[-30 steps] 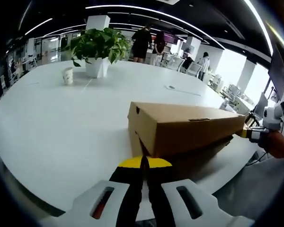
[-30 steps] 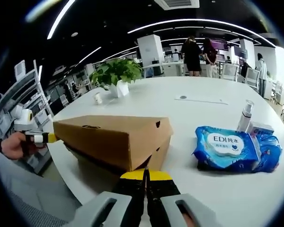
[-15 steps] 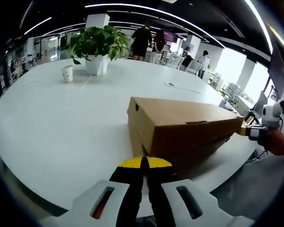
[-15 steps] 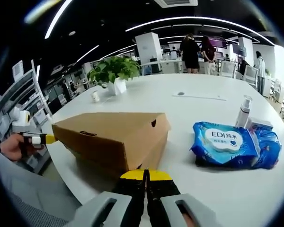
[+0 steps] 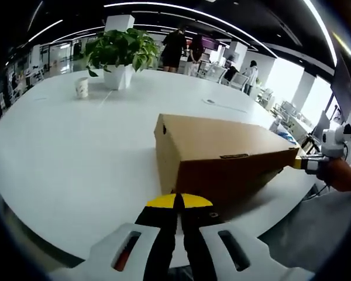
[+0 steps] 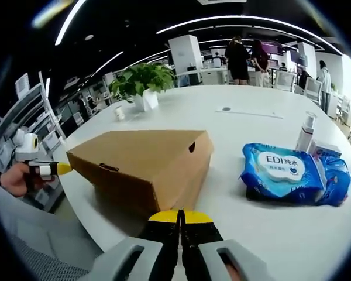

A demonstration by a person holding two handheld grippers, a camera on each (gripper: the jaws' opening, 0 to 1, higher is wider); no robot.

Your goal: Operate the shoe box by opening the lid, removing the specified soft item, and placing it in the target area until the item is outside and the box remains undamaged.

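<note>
- Cardboard shoe box [image 5: 222,155], plain brown with a hinged lid [image 6: 146,149], is seen at the centre of the left gripper view, lying near the edge of the round white bench [image 5: 70,152]; in the right gripper view it sits centre-left.
- The lid appears down, or nearly so; the soft item to be removed cannot be seen, presumably being inside.
- Left tongs [image 5: 176,202], at the bottom centre of the left gripper view, are closed tip to tip with nothing held between them, just in front of the box's near end.
- Right tongs [image 6: 179,218], at the bottom centre of the right gripper view, are likewise pressed together and empty, close to the box's other end.
- For a clean opening, the lid's front lip is best caught at both ends evenly and raised about its hinge, so the thin card is not twisted or torn.
- The base should be kept flat on the bench while the lid is raised; a one-sided pull is judged likely to slide the box toward the edge.
- A blue wet-wipe pack [image 6: 286,175] and a small clear pump bottle [image 6: 306,132] are seen at the right of the right gripper view, well apart from the box.
</note>
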